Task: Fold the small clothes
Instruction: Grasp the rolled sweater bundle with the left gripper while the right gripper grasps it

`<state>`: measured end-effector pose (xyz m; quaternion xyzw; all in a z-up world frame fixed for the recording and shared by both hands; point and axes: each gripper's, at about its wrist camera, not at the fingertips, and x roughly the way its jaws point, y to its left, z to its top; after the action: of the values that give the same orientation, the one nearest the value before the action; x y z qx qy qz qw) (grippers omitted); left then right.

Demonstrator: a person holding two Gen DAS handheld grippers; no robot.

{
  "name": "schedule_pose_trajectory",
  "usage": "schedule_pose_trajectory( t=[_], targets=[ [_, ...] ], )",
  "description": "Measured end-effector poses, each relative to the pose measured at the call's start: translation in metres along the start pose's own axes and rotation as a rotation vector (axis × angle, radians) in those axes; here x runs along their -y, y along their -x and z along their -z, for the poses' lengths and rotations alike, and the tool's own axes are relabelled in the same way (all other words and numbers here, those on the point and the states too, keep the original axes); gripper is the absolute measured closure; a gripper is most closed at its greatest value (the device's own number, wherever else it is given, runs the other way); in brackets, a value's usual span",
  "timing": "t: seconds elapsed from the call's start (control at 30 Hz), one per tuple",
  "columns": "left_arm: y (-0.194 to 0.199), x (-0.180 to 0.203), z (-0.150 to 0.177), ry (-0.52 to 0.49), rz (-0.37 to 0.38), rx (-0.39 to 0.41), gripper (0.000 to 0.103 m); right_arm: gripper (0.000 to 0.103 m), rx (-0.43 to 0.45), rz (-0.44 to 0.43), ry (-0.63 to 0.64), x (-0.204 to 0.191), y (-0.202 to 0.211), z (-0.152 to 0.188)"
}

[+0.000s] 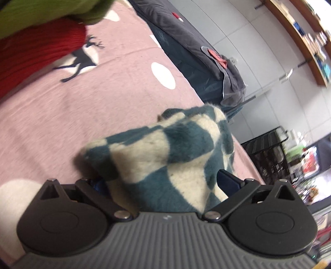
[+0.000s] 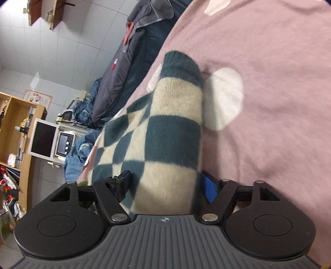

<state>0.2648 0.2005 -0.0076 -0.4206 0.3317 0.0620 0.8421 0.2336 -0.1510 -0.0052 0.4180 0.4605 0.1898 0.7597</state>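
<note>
A fuzzy teal-and-cream checkered garment (image 1: pixel 165 153) fills the space between the fingers of my left gripper (image 1: pixel 163 184), which is shut on a bunched part of it above the pink bed cover (image 1: pixel 62 115). The same checkered garment (image 2: pixel 165 132) runs between the fingers of my right gripper (image 2: pixel 167 186), which is shut on another part of it. Its teal ribbed edge (image 2: pixel 180 64) points away over the pink cover (image 2: pixel 279 82). Fabric hides most of the finger pads.
A red knit garment (image 1: pixel 35 53) and a green one (image 1: pixel 41 14) lie at the far left of the bed. A dark grey quilt (image 1: pixel 196 47) lies beyond the bed's edge. A wooden shelf (image 2: pixel 18 128) and a small monitor (image 2: pixel 42 140) stand on the floor side.
</note>
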Motion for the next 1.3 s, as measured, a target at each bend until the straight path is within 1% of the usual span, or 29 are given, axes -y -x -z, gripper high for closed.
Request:
schedule_pose_trajectory(
  t=[0.13, 0.23, 0.33, 0.37, 0.4, 0.47, 0.5, 0.53, 0.57, 0.63, 0.67, 0.7, 0.77, 0.83, 0.87, 0.97, 1.07, 1.17, 1.23, 1.3],
  targets=[
    [-0.010, 0.015, 0.001, -0.100, -0.054, -0.013, 0.000, 0.000, 0.000, 0.027, 0.033, -0.007, -0.009, -0.003],
    [-0.015, 0.020, 0.000, -0.127, -0.068, -0.014, 0.000, 0.000, 0.006, 0.036, 0.061, -0.008, -0.011, -0.004],
    [-0.016, 0.024, 0.001, -0.153, -0.077, -0.021, 0.000, 0.008, 0.014, 0.039, 0.086, -0.007, -0.012, -0.004],
    [-0.018, 0.027, 0.002, -0.165, -0.084, -0.025, 0.000, 0.012, 0.017, 0.037, 0.086, -0.006, -0.012, -0.003],
    [-0.017, 0.028, 0.003, -0.175, -0.090, -0.026, 0.001, 0.016, 0.016, 0.037, 0.090, -0.005, -0.012, -0.003],
    [-0.018, 0.031, 0.004, -0.192, -0.108, -0.023, 0.003, 0.021, 0.017, 0.039, 0.094, -0.006, -0.014, -0.004],
    [-0.018, 0.032, 0.004, -0.197, -0.112, -0.020, 0.007, 0.025, 0.017, 0.041, 0.096, -0.006, -0.015, -0.005],
    [-0.018, 0.034, 0.005, -0.195, -0.107, -0.018, 0.013, 0.027, 0.017, 0.042, 0.098, -0.006, -0.013, -0.004],
    [-0.016, 0.033, 0.005, -0.188, -0.096, -0.016, 0.017, 0.031, 0.017, 0.042, 0.100, -0.006, -0.013, -0.004],
    [-0.014, 0.029, 0.005, -0.157, -0.048, -0.028, 0.041, 0.036, 0.027, 0.043, 0.099, -0.007, -0.010, -0.001],
    [-0.012, 0.026, 0.005, -0.134, -0.020, -0.039, 0.044, 0.038, 0.035, 0.045, 0.102, -0.008, -0.009, 0.001],
    [-0.010, 0.026, 0.005, -0.129, -0.011, -0.043, 0.048, 0.040, 0.046, 0.054, 0.112, -0.012, -0.010, 0.003],
    [-0.005, 0.030, 0.006, -0.168, -0.017, -0.039, 0.052, 0.045, 0.066, 0.074, 0.153, -0.019, -0.006, 0.008],
    [0.002, 0.036, 0.009, -0.203, -0.014, -0.039, 0.057, 0.046, 0.088, 0.087, 0.225, -0.031, 0.002, 0.013],
    [0.006, 0.038, 0.011, -0.212, -0.010, -0.045, 0.057, 0.047, 0.101, 0.094, 0.266, -0.037, 0.006, 0.016],
    [0.021, 0.045, 0.026, -0.229, 0.021, -0.072, 0.059, 0.048, 0.144, 0.106, 0.377, -0.048, 0.029, 0.028],
    [0.040, 0.055, 0.053, -0.258, 0.056, -0.086, 0.059, 0.048, 0.178, 0.115, 0.455, -0.045, 0.058, 0.035],
    [0.055, 0.067, 0.090, -0.294, 0.068, -0.119, 0.058, 0.048, 0.188, 0.123, 0.457, -0.029, 0.091, 0.036],
    [0.061, 0.074, 0.116, -0.309, 0.065, -0.151, 0.058, 0.048, 0.176, 0.144, 0.454, -0.018, 0.110, 0.038],
    [0.067, 0.082, 0.141, -0.337, 0.072, -0.165, 0.058, 0.048, 0.169, 0.169, 0.447, -0.010, 0.126, 0.045]
  ],
)
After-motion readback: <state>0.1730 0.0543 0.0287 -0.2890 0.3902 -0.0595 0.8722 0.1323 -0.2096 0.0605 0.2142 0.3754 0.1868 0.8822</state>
